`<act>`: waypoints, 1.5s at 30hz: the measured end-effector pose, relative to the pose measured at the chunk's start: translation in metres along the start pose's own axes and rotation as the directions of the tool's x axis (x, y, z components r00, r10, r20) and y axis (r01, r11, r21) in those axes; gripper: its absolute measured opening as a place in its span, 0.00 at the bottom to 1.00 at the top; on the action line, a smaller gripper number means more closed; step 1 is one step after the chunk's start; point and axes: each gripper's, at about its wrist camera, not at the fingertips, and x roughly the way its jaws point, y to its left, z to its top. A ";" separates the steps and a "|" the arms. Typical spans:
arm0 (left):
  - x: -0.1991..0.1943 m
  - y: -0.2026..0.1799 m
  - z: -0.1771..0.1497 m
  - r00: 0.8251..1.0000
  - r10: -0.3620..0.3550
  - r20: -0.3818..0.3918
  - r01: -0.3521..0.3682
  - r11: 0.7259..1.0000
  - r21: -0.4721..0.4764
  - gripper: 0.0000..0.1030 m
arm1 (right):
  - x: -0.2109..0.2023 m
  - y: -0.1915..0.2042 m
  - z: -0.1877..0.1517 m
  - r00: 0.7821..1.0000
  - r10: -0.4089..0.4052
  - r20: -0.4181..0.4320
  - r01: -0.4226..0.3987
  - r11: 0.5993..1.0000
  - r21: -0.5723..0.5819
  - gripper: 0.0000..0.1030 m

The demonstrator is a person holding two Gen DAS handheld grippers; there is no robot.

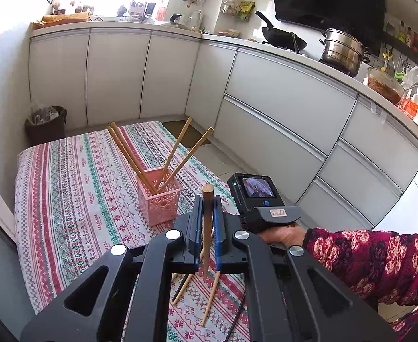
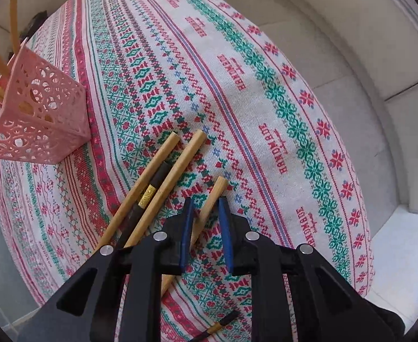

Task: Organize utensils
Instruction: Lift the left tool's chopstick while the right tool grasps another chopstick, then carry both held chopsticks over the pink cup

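Chopstick (image 2: 209,205) on the cloth (image 2: 266,91), slanting between the right gripper (image 2: 206,230)'s parted fingers: centre, then pinch squarely (left gripper (image 1: 208,222) already clamped on a stick (image 1: 208,219), upright between its fingers), then to the basket (image 1: 159,196).

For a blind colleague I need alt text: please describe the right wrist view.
The right gripper points down at a patterned tablecloth, its blue pads open around one wooden chopstick lying there. Beside it lie two more wooden chopsticks and a black one; a pink basket holding chopsticks stands at the left.
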 end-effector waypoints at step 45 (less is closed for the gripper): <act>0.022 0.020 0.106 0.868 0.330 0.371 -0.297 0.944 -0.144 0.06 | -0.283 0.026 -0.012 0.406 0.473 0.782 -0.267 0.880 -0.393 0.07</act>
